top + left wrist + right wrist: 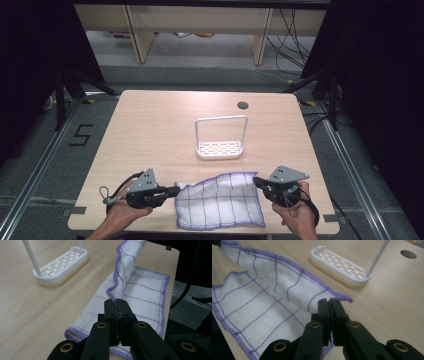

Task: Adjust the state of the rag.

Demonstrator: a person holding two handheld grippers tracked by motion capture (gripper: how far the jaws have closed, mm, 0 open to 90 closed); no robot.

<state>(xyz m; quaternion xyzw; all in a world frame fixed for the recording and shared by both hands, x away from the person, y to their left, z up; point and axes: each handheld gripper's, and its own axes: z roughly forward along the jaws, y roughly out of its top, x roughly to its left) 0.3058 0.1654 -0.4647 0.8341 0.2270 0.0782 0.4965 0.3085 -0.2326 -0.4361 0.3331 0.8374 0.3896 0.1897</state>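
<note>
With the left hand-held gripper [176, 190] and right hand-held gripper [256, 181] each clamped on a corner of the checked cloth [218, 201] at the near counter [150, 130] edge, keep tension equal and lift both corners level toward the white rack [220, 149].

A white cloth with purple grid lines and purple hem [220, 201] lies at the lower centre of the light wooden table [150, 130], pinched at its upper corners by the left gripper [176, 190] and right gripper [257, 181]; a white plastic slotted rack with a tall hoop handle [220, 148] stands above it at mid-frame.
</note>
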